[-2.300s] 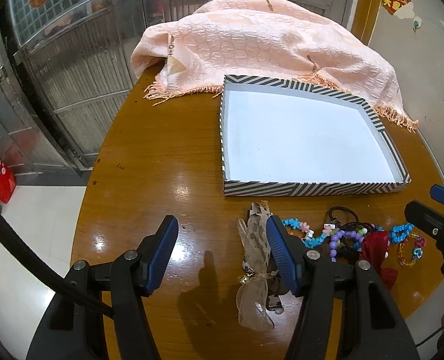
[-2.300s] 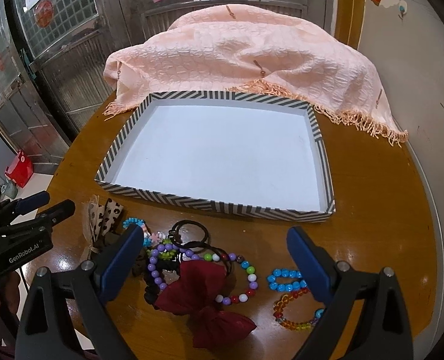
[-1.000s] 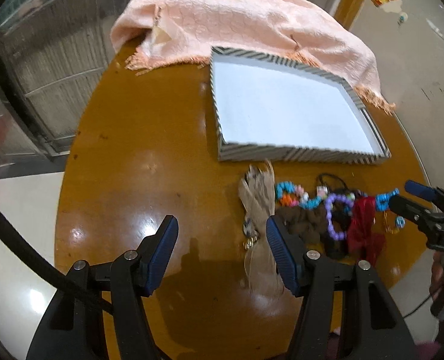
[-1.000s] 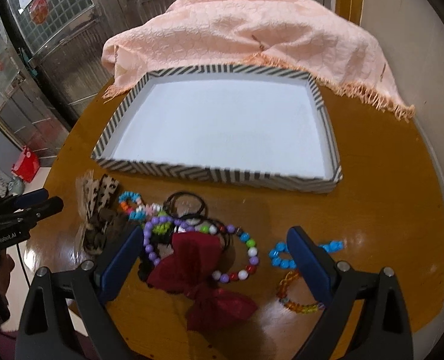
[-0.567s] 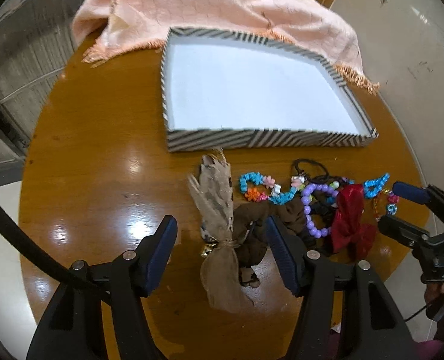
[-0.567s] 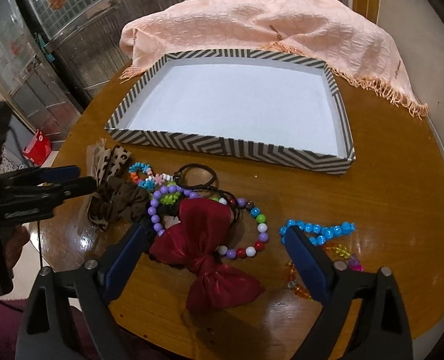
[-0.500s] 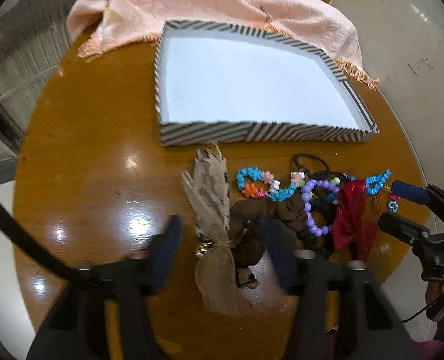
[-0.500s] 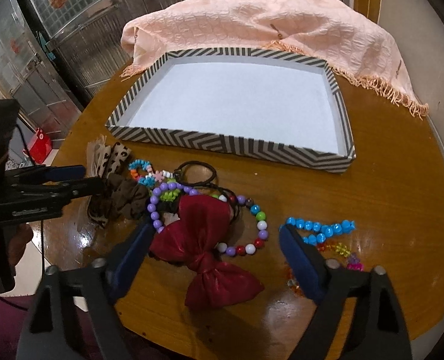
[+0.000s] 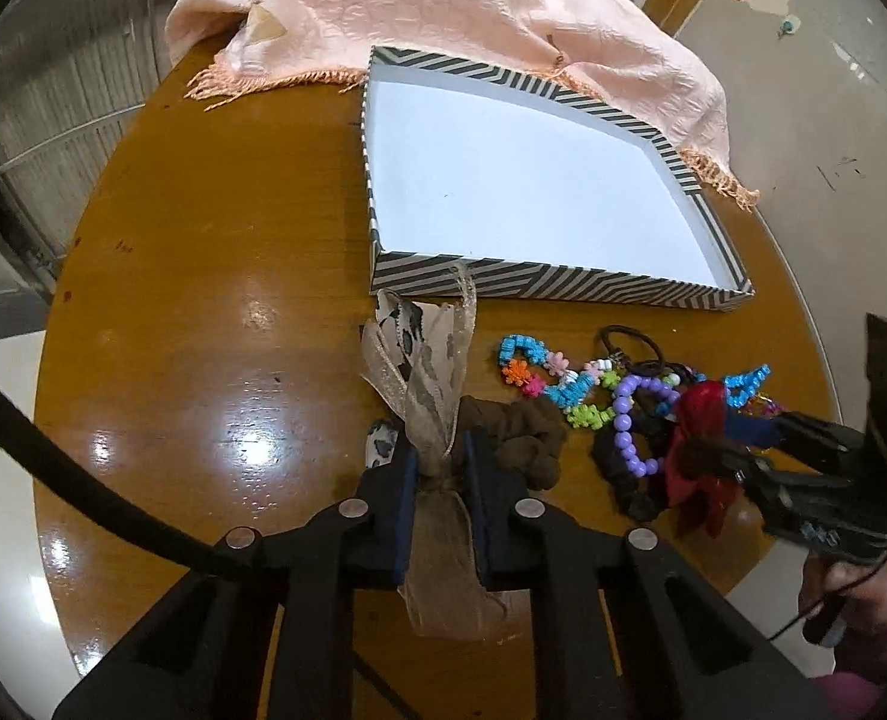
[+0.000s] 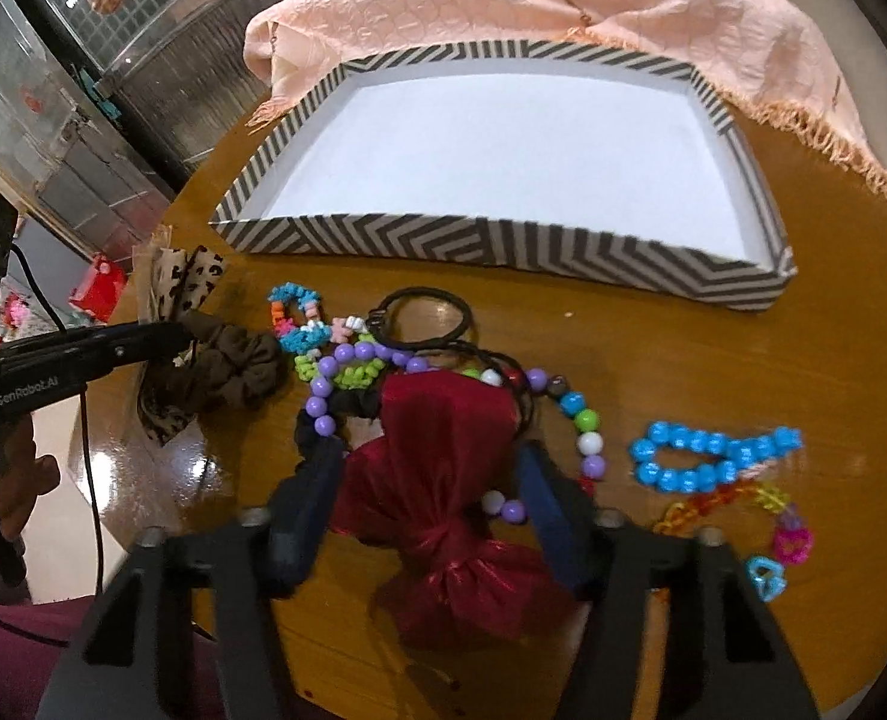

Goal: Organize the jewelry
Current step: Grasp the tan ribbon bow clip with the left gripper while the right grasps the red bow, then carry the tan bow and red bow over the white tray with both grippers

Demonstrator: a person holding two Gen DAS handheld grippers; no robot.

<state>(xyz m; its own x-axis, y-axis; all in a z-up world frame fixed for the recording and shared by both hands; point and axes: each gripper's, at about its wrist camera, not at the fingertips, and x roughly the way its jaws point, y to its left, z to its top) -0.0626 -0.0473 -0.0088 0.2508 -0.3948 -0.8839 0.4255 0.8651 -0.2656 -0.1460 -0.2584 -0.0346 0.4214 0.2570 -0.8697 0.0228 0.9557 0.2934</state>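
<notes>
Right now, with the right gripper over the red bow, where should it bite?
At the cinched knot, coming down from above with one finger on each side. The red bow lies flat on the table, and its waist is the narrowest, firmest part; the puffed loops would just crumple. The right gripper already straddles it, jaws closing, pads not yet pressing. The beaded bracelet beside it may snag.

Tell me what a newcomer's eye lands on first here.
First, the striped tray, bare white inside, in front of the pink cloth. Then the bright heap of jewelry just before it, where the right gripper is closing around a red bow and the left gripper pinches a sheer leopard-print bow.
</notes>
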